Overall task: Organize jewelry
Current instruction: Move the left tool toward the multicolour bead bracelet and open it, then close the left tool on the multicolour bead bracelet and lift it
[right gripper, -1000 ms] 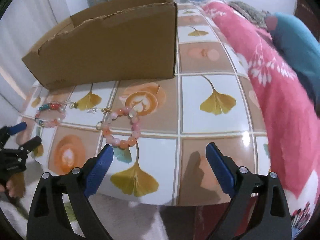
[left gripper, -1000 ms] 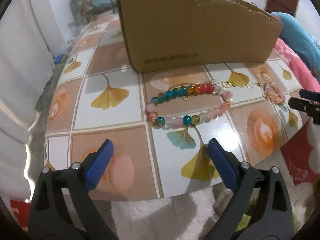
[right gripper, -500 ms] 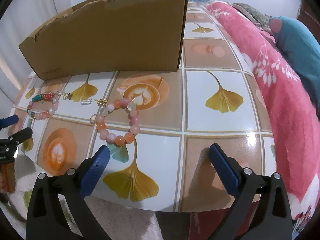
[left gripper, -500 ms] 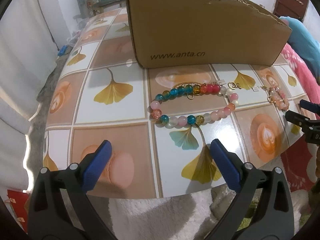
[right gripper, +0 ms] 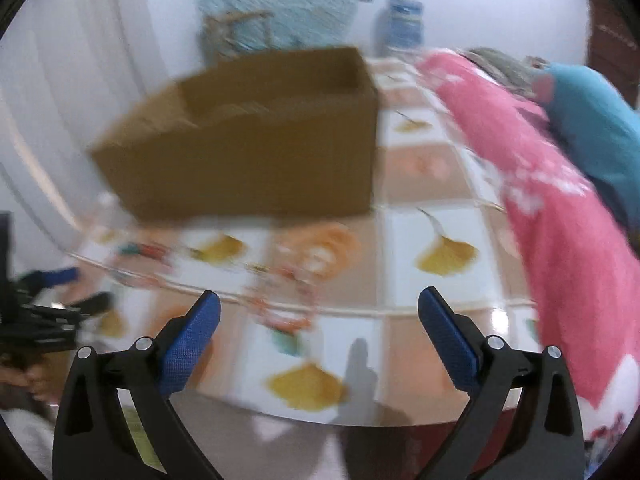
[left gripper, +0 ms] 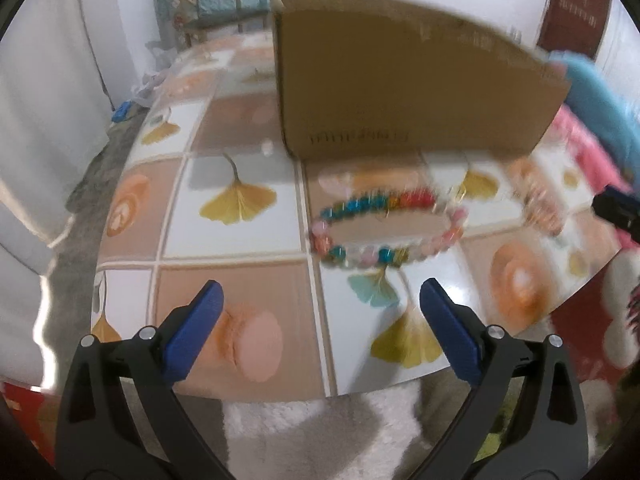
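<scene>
While the left gripper (left gripper: 320, 304) hangs over the near edge of the table (left gripper: 240, 264), its blue-padded fingers (left gripper: 192, 332) stand wide apart with nothing between them. Just beyond them a multicoloured bead bracelet (left gripper: 388, 226) lies flat on the ginkgo-leaf tiles, apart from the pads. Further right on the same table a blurred pink bead bracelet (left gripper: 540, 204) lies near the tips of the other tool. Behind both stands an open cardboard box (left gripper: 408, 80), well back from the fingers.

The right gripper (right gripper: 318, 310) is spread just as wide and holds nothing. The pink bracelet (right gripper: 288, 300) lies smeared by motion blur just ahead of its left finger (right gripper: 188, 348), not touching. A pink floral blanket (right gripper: 560, 216) drapes along the table's right side.
</scene>
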The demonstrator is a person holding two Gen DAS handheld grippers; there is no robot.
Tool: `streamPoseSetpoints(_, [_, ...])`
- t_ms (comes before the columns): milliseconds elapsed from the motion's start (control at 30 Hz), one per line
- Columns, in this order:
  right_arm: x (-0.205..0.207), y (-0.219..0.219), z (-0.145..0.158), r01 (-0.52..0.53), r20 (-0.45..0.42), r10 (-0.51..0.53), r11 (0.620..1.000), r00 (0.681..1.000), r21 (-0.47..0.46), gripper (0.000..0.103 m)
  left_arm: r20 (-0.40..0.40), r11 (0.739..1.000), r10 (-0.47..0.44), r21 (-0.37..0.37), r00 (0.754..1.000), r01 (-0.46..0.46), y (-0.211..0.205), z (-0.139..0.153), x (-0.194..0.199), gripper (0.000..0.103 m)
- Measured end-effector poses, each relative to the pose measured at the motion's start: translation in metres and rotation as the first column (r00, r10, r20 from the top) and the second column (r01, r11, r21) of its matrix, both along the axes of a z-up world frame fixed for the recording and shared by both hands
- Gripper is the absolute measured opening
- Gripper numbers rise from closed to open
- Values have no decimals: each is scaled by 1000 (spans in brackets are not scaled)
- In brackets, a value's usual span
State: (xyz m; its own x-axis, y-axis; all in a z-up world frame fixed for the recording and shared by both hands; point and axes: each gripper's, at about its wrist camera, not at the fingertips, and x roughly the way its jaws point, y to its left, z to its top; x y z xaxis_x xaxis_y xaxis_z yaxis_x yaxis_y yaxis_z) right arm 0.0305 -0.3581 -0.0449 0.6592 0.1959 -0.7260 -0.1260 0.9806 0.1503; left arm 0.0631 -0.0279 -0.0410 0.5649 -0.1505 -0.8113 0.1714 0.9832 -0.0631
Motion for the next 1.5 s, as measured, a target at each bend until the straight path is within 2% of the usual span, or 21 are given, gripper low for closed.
streamPoseSetpoints(100, [3, 19, 4, -80, 9, 80, 991, 997, 103, 96, 49, 997, 26, -68, 998, -23, 11, 12, 0, 89])
streamPoseSetpoints(133, [7, 29, 2, -109, 3, 110, 985, 994, 131, 94, 54, 996, 32, -83, 998, -27, 14, 14, 2, 78])
streamPoseSetpoints(167, [10, 37, 0, -128, -6, 131, 981, 991, 147, 87, 50, 995, 31, -98, 998, -26, 15, 15, 5, 72])
streamPoseSetpoints(200, [14, 44, -1, -142, -14, 146, 977, 989, 160, 84, 45, 994, 27, -106, 999, -22, 15, 15, 7, 70])
streamPoseSetpoints(267, [23, 58, -7, -164, -42, 175, 968, 984, 191, 72, 32, 992, 9, -129, 999, -4, 14, 13, 12, 58])
streamPoseSetpoints(300, [27, 63, -10, -170, -56, 185, 964, 981, 203, 70, 24, 990, -5, -140, 1000, 8, 13, 11, 15, 55])
streamPoseSetpoints(367, [35, 73, -17, -176, -85, 199, 959, 976, 221, 58, 17, 989, -21, -145, 1000, 23, 11, 10, 20, 50])
streamPoseSetpoints(533, [45, 89, -29, -183, -145, 216, 960, 966, 211, 42, -4, 991, -35, -128, 999, 34, 8, 5, 25, 36])
streamPoseSetpoints(667, [51, 96, -37, -181, -185, 219, 962, 958, 204, 34, -36, 993, -40, -111, 999, 36, 7, 0, 30, 30])
streamPoseSetpoints(800, [55, 102, -40, -178, -203, 218, 964, 955, 195, 29, -67, 993, -38, -114, 997, 30, 10, -4, 34, 28])
streamPoseSetpoints(1067, [61, 111, -44, -188, -214, 222, 968, 951, 167, 19, -76, 995, -33, -101, 997, 25, 8, -4, 42, 28])
streamPoseSetpoints(1233, [63, 118, -44, -205, -208, 228, 970, 951, 129, 12, -75, 997, -31, -76, 997, 26, 4, -4, 44, 20])
streamPoseSetpoints(1500, [62, 131, -45, -229, -209, 240, 970, 948, 78, 11, -82, 996, -66, -59, 994, 61, -4, -4, 44, 18])
